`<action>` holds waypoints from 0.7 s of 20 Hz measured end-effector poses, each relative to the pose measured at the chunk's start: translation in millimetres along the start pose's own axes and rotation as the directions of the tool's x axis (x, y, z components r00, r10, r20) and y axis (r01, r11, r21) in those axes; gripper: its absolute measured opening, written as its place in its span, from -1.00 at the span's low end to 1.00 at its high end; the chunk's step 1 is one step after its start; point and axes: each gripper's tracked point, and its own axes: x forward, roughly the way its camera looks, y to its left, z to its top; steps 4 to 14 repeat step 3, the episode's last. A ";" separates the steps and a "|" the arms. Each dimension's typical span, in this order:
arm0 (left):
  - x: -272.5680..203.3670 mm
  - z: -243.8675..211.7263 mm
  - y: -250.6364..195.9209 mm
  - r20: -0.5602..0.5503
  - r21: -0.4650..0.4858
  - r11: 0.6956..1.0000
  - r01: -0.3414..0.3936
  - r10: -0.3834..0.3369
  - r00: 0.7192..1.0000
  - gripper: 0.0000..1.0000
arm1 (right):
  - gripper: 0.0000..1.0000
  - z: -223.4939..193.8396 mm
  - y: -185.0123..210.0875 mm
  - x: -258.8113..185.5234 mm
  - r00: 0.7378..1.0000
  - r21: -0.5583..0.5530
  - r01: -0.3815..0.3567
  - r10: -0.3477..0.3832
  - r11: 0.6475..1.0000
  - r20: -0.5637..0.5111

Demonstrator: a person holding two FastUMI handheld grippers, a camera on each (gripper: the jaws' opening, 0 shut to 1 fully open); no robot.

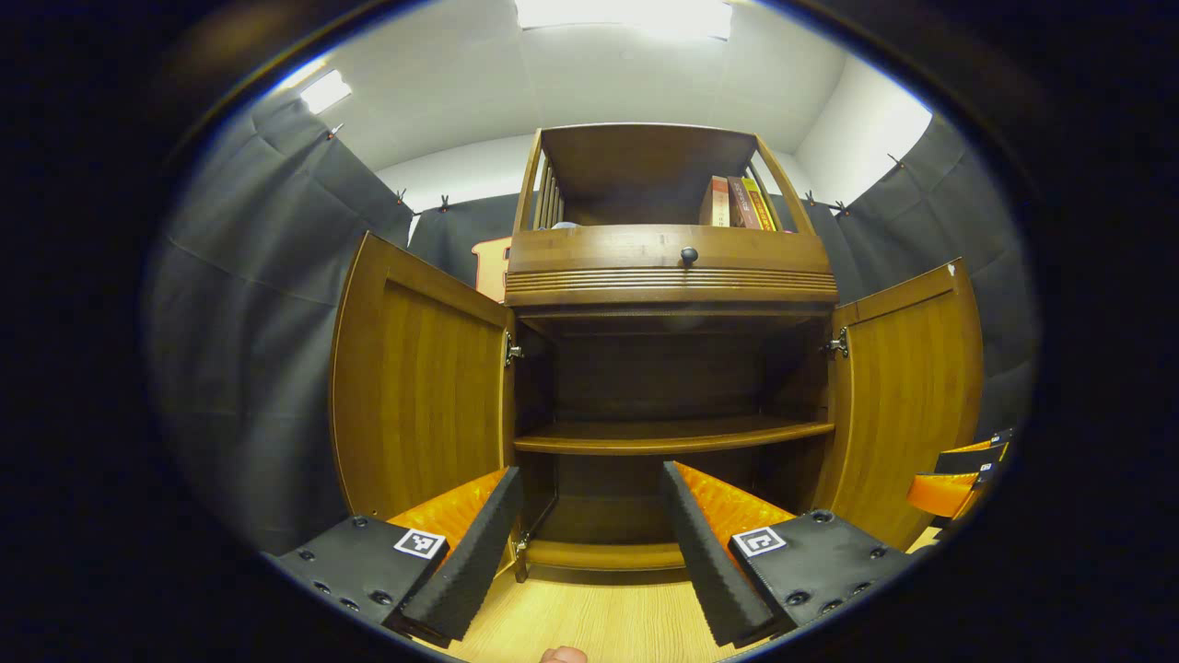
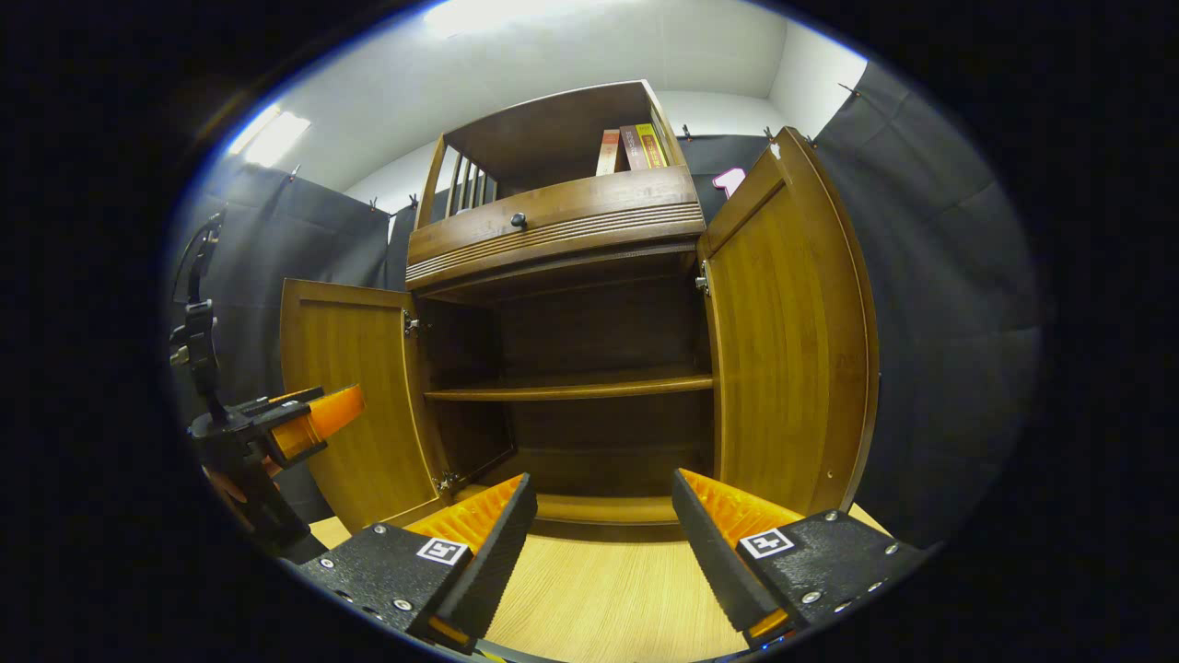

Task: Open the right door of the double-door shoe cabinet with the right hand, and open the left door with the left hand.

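Now, cabinet (image 1: 671, 276): at 12 o'clock ahead of both grippers, standing on a pale wood floor (image 2: 608, 599).
Left door (image 1: 419, 391): swung wide, at 10 o'clock in the left gripper view.
Right door (image 2: 787, 331): swung wide, at 2 o'clock in the right gripper view.
Inside: one bare shelf (image 1: 671, 433) (books (image 1: 737, 203) sit up top).
Left gripper (image 1: 589, 539): fingers apart, holding nothing.
Right gripper (image 2: 603, 543): fingers apart, holding nothing.
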 end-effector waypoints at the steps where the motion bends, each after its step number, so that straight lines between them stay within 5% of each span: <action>1: -1.3 1.9 0.1 0.008 0.008 1.000 -0.002 0.002 1.000 0.96 | 1.00 0.9 -0.3 -0.7 1.000 0.002 -0.001 0.001 1.000 0.001; 14: -3.0 3.4 -2.2 0.016 0.020 1.000 0.000 -0.001 1.000 0.96 | 1.00 4.6 -0.8 -0.5 1.000 0.003 -0.002 0.002 1.000 0.010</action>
